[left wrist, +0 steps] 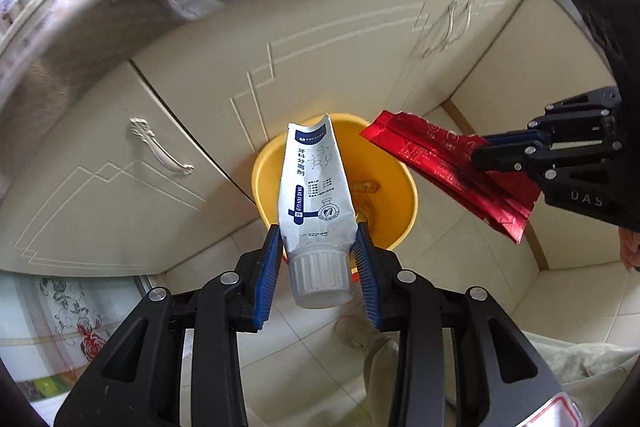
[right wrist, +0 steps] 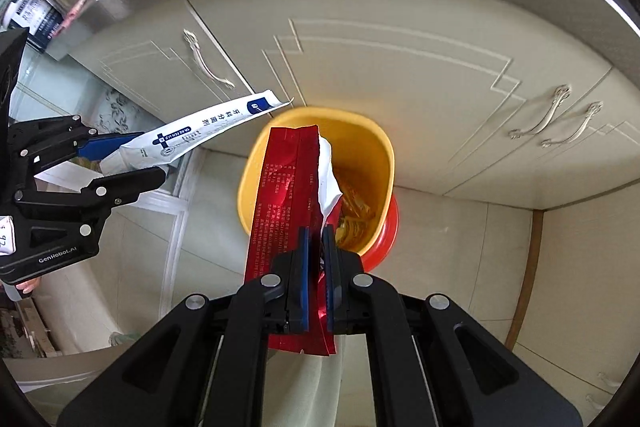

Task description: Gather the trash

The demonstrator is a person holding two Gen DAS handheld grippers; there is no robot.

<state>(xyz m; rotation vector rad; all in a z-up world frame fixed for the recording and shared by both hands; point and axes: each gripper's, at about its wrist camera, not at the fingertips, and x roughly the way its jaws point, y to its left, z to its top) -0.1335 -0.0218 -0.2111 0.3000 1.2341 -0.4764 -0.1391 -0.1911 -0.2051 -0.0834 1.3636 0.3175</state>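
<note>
Two grippers counted, left gripper [left wrist: 318, 259] and right gripper [right wrist: 316, 267], one white tube [left wrist: 312, 183], one red foil packet [right wrist: 288, 203], one yellow bin [right wrist: 372, 143], three cabinet door handles [right wrist: 208, 65] seen from the right wrist

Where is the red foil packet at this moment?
The red foil packet is clamped in the right gripper, above the yellow bin on the floor by the cabinets, beside the white tube.

A squeezed white tube [left wrist: 314, 187] with blue print and a grey cap points its flattened end over the yellow bin [left wrist: 394, 227]. Beside it, a torn red foil packet [right wrist: 286, 195] hangs above the bin's rim.
</note>
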